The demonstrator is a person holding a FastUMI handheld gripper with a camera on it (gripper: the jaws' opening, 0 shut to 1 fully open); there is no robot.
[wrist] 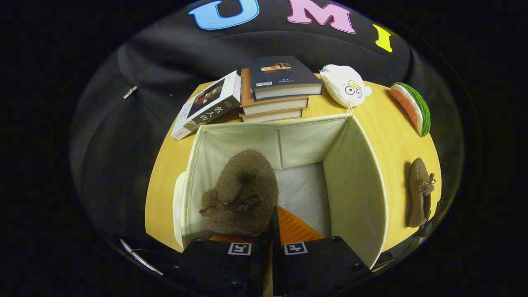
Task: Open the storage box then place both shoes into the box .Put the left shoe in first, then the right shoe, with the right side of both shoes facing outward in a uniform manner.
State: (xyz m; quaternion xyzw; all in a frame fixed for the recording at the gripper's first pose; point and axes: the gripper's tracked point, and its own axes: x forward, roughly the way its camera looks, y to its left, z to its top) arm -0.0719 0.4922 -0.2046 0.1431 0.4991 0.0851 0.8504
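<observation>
The cream fabric storage box (354,165) stands open on the wooden table (392,140), directly below me. My gripper (274,216) hangs over the box's near side, its fingers drawn together and shut on the edge of a brown fuzzy shoe (241,189) with a small bow. The shoe hangs inside the box by the left wall, above the pale floor, hiding most of the left finger. A second brown shoe (420,192) lies on the table outside the box, to the right of its right wall.
Behind the box lies a stack of books (276,95), with a single book (208,105) leaning to its left. A white plush toy (344,86) and a watermelon-slice plush (412,107) sit at the back right. A pale flat piece (178,206) lies against the box's left side.
</observation>
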